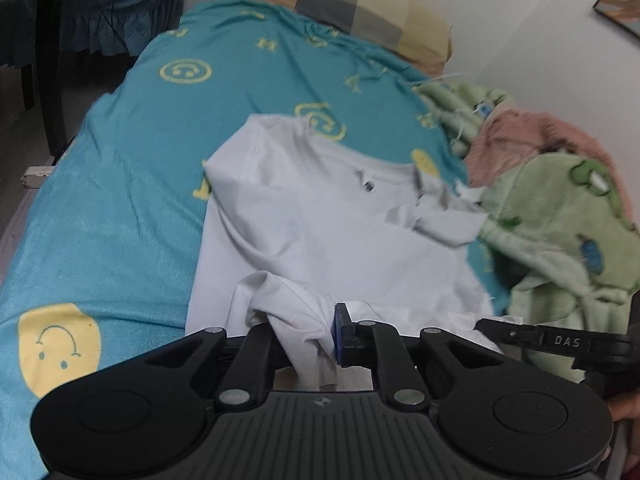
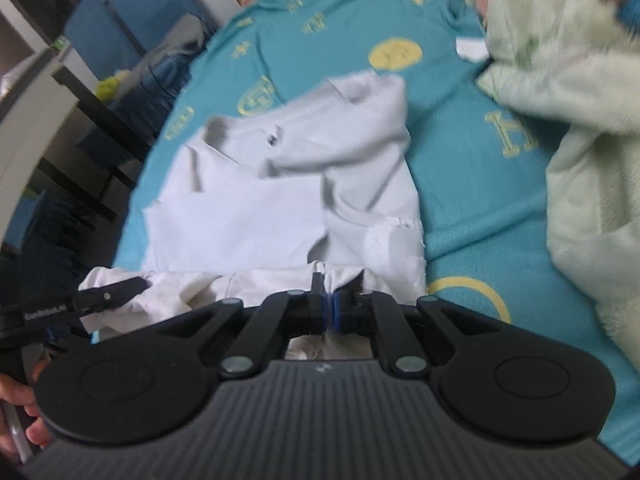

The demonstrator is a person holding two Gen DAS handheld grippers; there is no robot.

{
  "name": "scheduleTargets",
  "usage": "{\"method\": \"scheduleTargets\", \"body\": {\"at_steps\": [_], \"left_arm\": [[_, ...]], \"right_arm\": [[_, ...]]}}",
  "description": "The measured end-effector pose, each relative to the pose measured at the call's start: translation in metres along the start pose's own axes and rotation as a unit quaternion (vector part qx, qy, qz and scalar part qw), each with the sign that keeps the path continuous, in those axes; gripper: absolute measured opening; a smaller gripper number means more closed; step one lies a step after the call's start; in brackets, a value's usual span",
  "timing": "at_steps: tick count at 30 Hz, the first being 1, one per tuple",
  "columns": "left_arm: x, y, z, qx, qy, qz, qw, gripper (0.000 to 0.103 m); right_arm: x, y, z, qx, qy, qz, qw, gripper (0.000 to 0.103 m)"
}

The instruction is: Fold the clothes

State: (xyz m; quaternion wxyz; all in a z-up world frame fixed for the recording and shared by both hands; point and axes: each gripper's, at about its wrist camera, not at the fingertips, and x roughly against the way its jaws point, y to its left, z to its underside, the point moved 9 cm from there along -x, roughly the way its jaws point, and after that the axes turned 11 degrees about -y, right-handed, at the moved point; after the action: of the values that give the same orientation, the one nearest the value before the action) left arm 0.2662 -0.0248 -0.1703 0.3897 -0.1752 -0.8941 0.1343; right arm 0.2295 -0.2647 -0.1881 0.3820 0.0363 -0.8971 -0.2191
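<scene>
A white T-shirt [image 1: 328,232] lies on a bed covered by a teal sheet [image 1: 120,208] printed with yellow smiley faces, its collar toward the far end where a checked pillow [image 1: 360,4] sits. The sleeves look already turned inward over the body, so the folding seems partway done. The left tool [image 1: 304,332] has a bunch of the near hem between its jaws, which stand only a little apart with the cloth filling the gap. The right tool [image 2: 326,308] has its jaws pressed almost together on a thin pinch of the same hem farther along. Holding the bottom edge at two spaced points makes sense: it keeps the hem stretched and level, so it can probably be carried up toward the collar as one straight fold rather than sagging in the middle. A heap of fleecy green blanket [image 1: 560,232] and something pink [image 1: 532,136] lies at the right side of the bed, just beside the shirt's right sleeve, and could catch that edge if the cloth swings wide.
</scene>
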Motion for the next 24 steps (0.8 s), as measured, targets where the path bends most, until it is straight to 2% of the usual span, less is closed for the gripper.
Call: {"method": "scheduleTargets", "body": {"at_steps": [3,6,9,10,11,12,14,15,16,18,21,24], "left_arm": [[-0.005,0.0,0.004,-0.014,-0.004,-0.006,0.9999,0.016],[0.005,-0.004,0.004,-0.029,-0.015,-0.011,0.9994,0.018],[0.026,-0.011,0.006,-0.037,-0.027,-0.02,0.9988,0.035],[0.033,-0.013,0.007,-0.039,-0.031,-0.023,0.9985,0.046],[0.044,-0.017,0.009,-0.037,-0.034,-0.024,0.9985,0.055],[0.056,-0.02,0.013,-0.035,-0.037,-0.023,0.9984,0.058],[0.077,-0.026,0.021,-0.033,-0.041,-0.022,0.9984,0.069],[0.087,-0.03,0.027,-0.033,-0.041,-0.021,0.9984,0.073],[0.097,-0.033,0.032,-0.033,-0.041,-0.021,0.9984,0.08],[0.116,-0.038,0.047,-0.018,-0.038,-0.015,0.999,0.085],[0.135,-0.035,0.071,0.047,-0.019,0.008,0.9987,0.092],[0.146,-0.028,0.095,0.125,0.009,0.034,0.9916,0.095]], "right_arm": [[-0.005,-0.004,0.004,-0.006,0.004,-0.001,1.0,0.007],[0.001,-0.002,0.004,-0.011,-0.002,-0.004,1.0,0.009],[0.015,0.003,0.004,-0.013,-0.01,-0.003,1.0,0.01],[0.022,0.004,0.005,-0.013,-0.015,0.002,1.0,0.012],[0.029,0.005,0.007,-0.012,-0.019,0.007,1.0,0.02],[0.036,0.006,0.008,-0.013,-0.025,0.011,1.0,0.027],[0.054,0.01,0.012,-0.019,-0.043,0.012,0.999,0.056],[0.063,0.012,0.014,-0.022,-0.052,0.014,0.998,0.061],[0.072,0.014,0.018,-0.023,-0.061,0.016,0.998,0.064],[0.09,0.018,0.025,-0.026,-0.076,0.02,0.997,0.067],[0.11,0.023,0.044,-0.059,-0.077,0.006,0.995,0.068],[0.126,0.027,0.06,-0.091,-0.083,-0.008,0.992,0.068]]}}
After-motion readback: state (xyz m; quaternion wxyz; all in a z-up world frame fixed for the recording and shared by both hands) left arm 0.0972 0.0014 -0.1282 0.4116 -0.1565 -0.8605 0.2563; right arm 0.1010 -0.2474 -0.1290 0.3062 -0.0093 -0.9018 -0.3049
